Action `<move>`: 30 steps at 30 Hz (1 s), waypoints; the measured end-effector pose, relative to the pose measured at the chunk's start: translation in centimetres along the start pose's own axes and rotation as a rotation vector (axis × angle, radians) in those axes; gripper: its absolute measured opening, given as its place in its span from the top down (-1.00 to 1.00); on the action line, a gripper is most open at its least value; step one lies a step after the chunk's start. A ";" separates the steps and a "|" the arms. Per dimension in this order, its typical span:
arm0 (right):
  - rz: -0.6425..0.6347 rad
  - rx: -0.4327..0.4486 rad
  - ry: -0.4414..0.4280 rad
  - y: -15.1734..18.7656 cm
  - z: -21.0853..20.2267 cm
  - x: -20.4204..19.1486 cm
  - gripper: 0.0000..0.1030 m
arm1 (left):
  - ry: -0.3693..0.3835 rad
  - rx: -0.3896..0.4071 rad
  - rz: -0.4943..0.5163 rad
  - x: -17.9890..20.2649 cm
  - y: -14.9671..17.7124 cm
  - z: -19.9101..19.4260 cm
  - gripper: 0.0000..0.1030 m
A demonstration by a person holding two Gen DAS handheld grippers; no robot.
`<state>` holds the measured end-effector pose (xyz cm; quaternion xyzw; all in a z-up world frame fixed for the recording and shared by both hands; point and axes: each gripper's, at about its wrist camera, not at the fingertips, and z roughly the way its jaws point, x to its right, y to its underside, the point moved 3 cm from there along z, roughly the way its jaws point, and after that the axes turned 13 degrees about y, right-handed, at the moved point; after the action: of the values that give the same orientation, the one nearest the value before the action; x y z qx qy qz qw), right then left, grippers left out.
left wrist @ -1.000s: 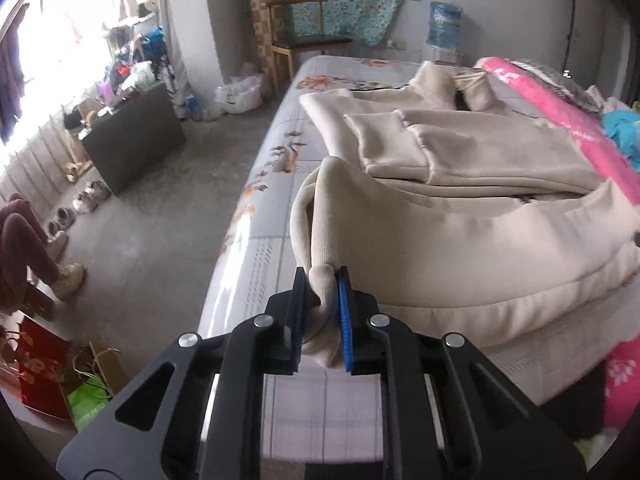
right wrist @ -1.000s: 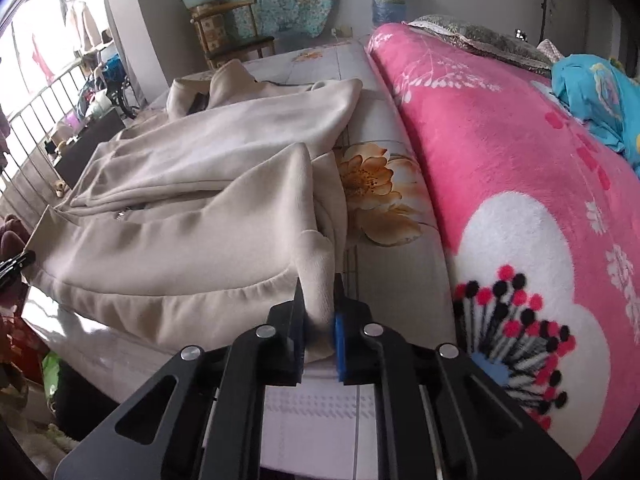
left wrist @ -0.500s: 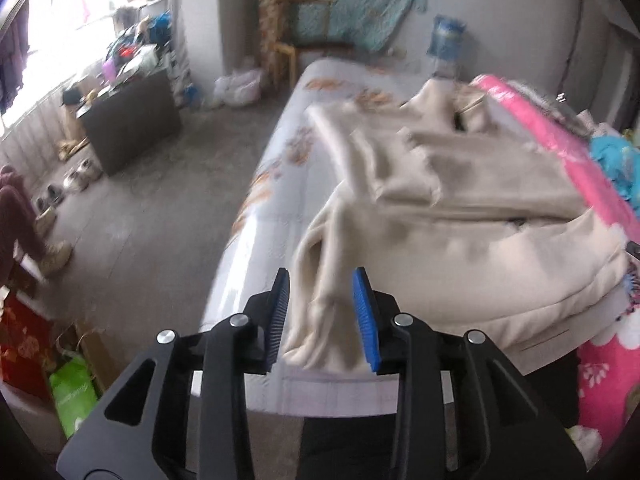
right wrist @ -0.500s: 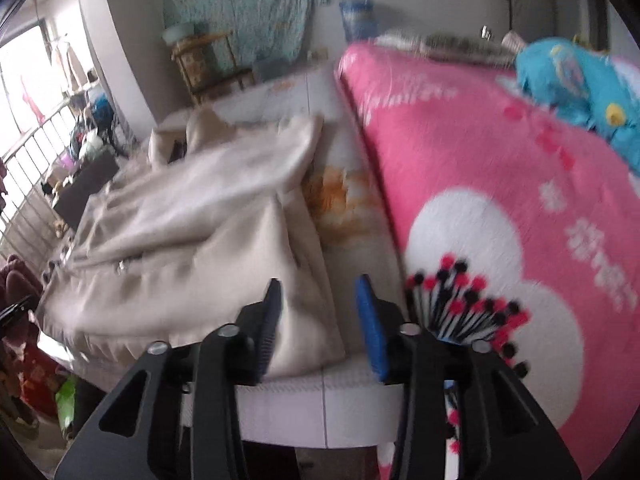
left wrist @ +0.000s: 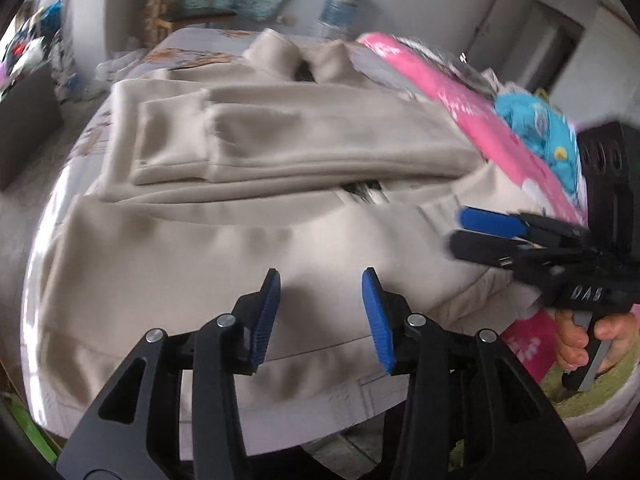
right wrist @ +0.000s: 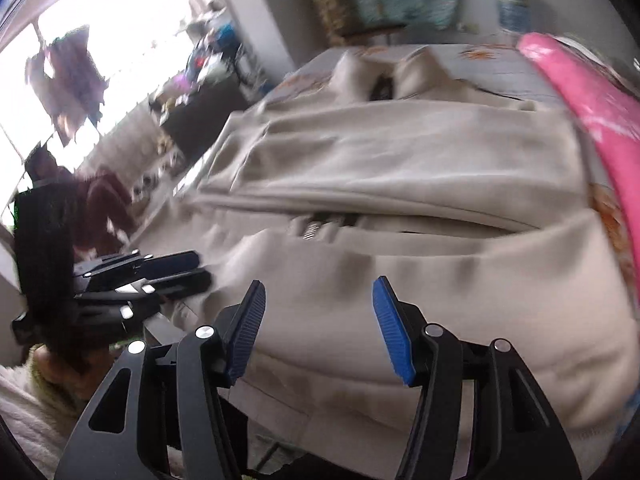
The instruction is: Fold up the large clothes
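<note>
Left gripper [left wrist: 320,314]: jaws spread wide, holding nothing, poised above the hem at 6 o'clock of its view.
Right gripper [right wrist: 318,324]: likewise wide apart and empty; from the left wrist view it enters at 3 o'clock with its fingers close together.
Likely reason: both seem free to choose a fresh hold for another fold.
Beige coat [left wrist: 240,208]: spread on the bed, sleeve laid across the chest, collar at 12 o'clock, lower half nearest the grippers.
Bed sheet [left wrist: 188,42]: pale, floral, showing beyond the collar.
Pink blanket [right wrist: 592,92]: along the coat's side at 2 o'clock.
Room: wooden chair [left wrist: 188,4] and water bottle [left wrist: 340,4] by the far wall; frames blurred.
</note>
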<state>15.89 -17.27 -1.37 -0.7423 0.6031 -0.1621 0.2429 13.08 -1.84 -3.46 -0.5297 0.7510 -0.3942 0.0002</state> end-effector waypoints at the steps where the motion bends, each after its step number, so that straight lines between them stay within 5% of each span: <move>1: -0.012 -0.012 0.010 0.1 0.6 -0.4 -0.07 | -0.022 -0.005 0.017 0.3 0.2 0.5 0.21; 3: -0.029 -0.043 0.027 0.3 1.6 -1.1 -0.07 | -0.075 -0.005 0.046 0.7 0.4 1.2 0.24; 6: -0.075 -0.046 0.064 0.7 2.0 -1.4 0.00 | -0.152 -0.002 0.107 1.2 0.7 1.5 0.54; 9: -0.108 -0.053 0.071 0.8 1.9 -1.7 0.37 | -0.160 0.006 0.152 1.6 1.0 1.2 0.90; 13: -0.107 -0.038 0.073 0.4 1.3 -1.8 0.91 | -0.172 0.025 0.183 1.9 0.9 0.7 0.98; 19: -0.106 0.071 0.125 -2.0 -0.8 -2.2 0.91 | -0.182 0.145 0.227 2.5 -1.6 -1.8 0.98; 23: -0.099 0.059 0.147 -2.6 0.5 -2.0 0.92 | -0.184 0.127 0.201 1.6 -2.0 -0.6 0.98; 27: -0.112 0.105 0.168 -3.4 -0.5 -2.4 0.92 | -0.212 0.198 0.265 2.6 -2.5 -2.1 0.98; 30: -0.124 0.070 0.185 -3.3 1.6 -2.3 0.93 | -0.230 0.146 0.252 1.8 -2.3 -0.3 0.98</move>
<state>18.89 -14.26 -0.74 -0.7510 0.5700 -0.2656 0.2015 13.99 -3.35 -1.14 -0.4717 0.7757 -0.3814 0.1739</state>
